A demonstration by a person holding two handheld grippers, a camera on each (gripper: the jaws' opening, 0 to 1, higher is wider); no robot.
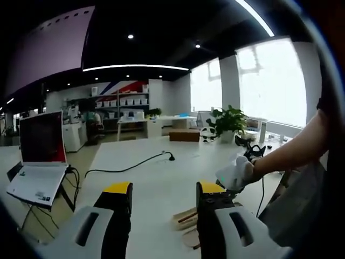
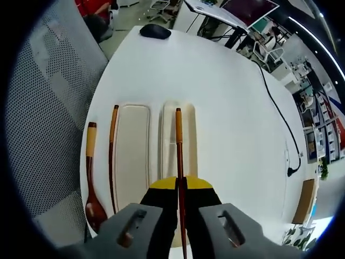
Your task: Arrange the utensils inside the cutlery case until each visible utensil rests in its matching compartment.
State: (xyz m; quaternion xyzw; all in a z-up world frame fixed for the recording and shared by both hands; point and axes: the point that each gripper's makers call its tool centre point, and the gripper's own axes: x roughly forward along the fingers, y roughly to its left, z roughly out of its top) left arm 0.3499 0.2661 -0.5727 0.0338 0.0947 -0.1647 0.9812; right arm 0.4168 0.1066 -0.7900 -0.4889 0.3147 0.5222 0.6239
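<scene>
- I can read no brand, label or writing on the utensils, the case or either gripper; the laptop [image 1: 40, 162] near the table's left edge in the left gripper view has markings too small for me to make out.
- My right gripper [image 2: 180, 186] points down at the white table [image 2: 237, 108], its yellow-tipped jaws closed tight on a chopstick [image 2: 178, 156], which runs straight out from between them.
- That chopstick lies along the right-hand compartment of the cutlery case [image 2: 156, 151], its light-coloured end near the compartment's far edge; I cannot tell whether it touches the bottom.
- The case's left-hand compartment lies just beside it.
- A second chopstick [image 2: 112, 156] lies on the table just outside the case's left edge, parallel to it.
- A wooden spoon [image 2: 91, 178] lies further left, close to the table's rounded edge, bowl towards me.
- My left gripper [image 1: 164, 197] is held level above the table, jaws wide apart with nothing between them.
- In the left gripper view, a gloved hand [image 1: 237, 172] reaches in from the right beside the right jaw, and wooden pieces [image 1: 186, 218] show on the table between the jaws.
- A black cable [image 1: 129, 167] trails across the table's middle.
</scene>
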